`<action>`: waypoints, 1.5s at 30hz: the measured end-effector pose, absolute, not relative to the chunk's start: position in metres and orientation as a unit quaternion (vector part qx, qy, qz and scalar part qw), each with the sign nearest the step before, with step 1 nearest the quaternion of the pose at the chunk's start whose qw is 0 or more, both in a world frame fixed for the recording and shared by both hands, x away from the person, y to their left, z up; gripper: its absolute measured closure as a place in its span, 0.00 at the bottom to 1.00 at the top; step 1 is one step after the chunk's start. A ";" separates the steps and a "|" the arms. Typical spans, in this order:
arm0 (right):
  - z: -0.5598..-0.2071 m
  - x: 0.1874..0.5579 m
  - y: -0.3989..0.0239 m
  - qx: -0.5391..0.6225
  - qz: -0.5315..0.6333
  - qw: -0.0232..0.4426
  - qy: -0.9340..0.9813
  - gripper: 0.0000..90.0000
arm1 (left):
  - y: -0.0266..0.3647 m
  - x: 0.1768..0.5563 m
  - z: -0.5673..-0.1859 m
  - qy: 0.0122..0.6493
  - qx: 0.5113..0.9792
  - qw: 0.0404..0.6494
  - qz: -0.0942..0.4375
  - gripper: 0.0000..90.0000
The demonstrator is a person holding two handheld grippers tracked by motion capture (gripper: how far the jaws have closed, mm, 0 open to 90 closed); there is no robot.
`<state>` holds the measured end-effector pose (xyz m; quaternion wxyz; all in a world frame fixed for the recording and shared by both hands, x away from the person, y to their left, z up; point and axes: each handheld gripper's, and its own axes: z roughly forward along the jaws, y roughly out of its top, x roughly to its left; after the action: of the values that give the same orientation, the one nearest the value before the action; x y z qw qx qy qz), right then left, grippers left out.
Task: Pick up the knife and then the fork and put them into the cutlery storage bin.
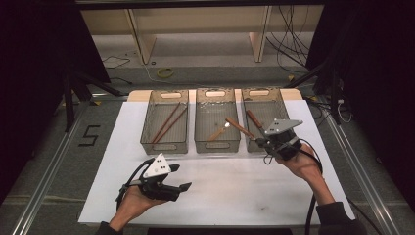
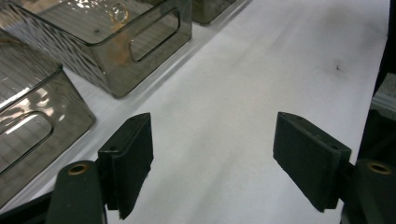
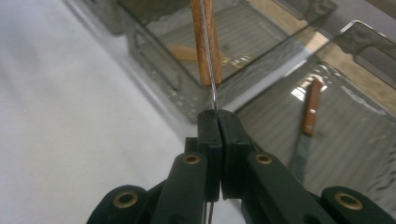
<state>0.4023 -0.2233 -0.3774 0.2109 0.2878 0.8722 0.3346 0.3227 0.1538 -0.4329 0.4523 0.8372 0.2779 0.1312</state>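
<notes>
The right gripper (image 1: 260,142) is clamping its jaws on the thin metal blade of a wooden-handled knife (image 3: 206,42), hand tilted up and angled toward the bins so the handle's hanging over the middle bin (image 1: 217,145). The left gripper (image 1: 183,187) is sitting low over the white table (image 1: 235,191), jaws gaping with nothing between them.

Right gripper (image 1: 263,142) clamps wooden-handled knife (image 1: 240,128) above middle bin (image 1: 217,142).

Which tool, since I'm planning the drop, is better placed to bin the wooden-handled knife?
Right: the right tool is shut on the knife at the bins; the left tool is open over bare table.
</notes>
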 end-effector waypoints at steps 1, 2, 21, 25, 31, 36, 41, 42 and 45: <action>-0.376 0.406 -0.225 0.293 0.331 0.214 0.871 1.00 | 0.156 0.323 -0.433 0.282 0.835 0.455 0.129 0.30; -0.375 0.411 -0.227 0.300 0.329 0.217 0.869 1.00 | 0.158 0.323 -0.434 0.284 0.833 0.457 0.129 0.30; -0.371 0.471 -0.240 0.381 0.311 0.232 0.839 0.99 | 0.177 0.329 -0.449 0.318 0.805 0.483 0.129 0.26; -0.373 0.480 -0.241 0.395 0.306 0.236 0.833 0.99 | 0.179 0.329 -0.451 0.323 0.800 0.489 0.128 0.26; -0.379 0.492 -0.241 0.416 0.296 0.233 0.828 0.99 | 0.182 0.329 -0.453 0.330 0.795 0.491 0.132 0.25; -0.386 0.500 -0.243 0.438 0.286 0.228 0.821 0.99 | 0.181 0.329 -0.455 0.332 0.797 0.488 0.128 0.25; -0.391 0.504 -0.246 0.453 0.282 0.223 0.816 0.99 | 0.181 0.328 -0.456 0.332 0.797 0.488 0.129 0.25; -0.392 0.505 -0.247 0.456 0.283 0.221 0.814 0.99 | 0.181 0.328 -0.456 0.332 0.796 0.489 0.130 0.25; -0.396 0.506 -0.249 0.465 0.277 0.214 0.813 0.99 | 0.181 0.328 -0.456 0.332 0.796 0.488 0.131 0.25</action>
<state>0.5065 -0.2485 -0.3957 0.2143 0.4646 0.8134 0.2767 0.3285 0.1815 -0.4556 0.4883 0.7962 0.3325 0.1307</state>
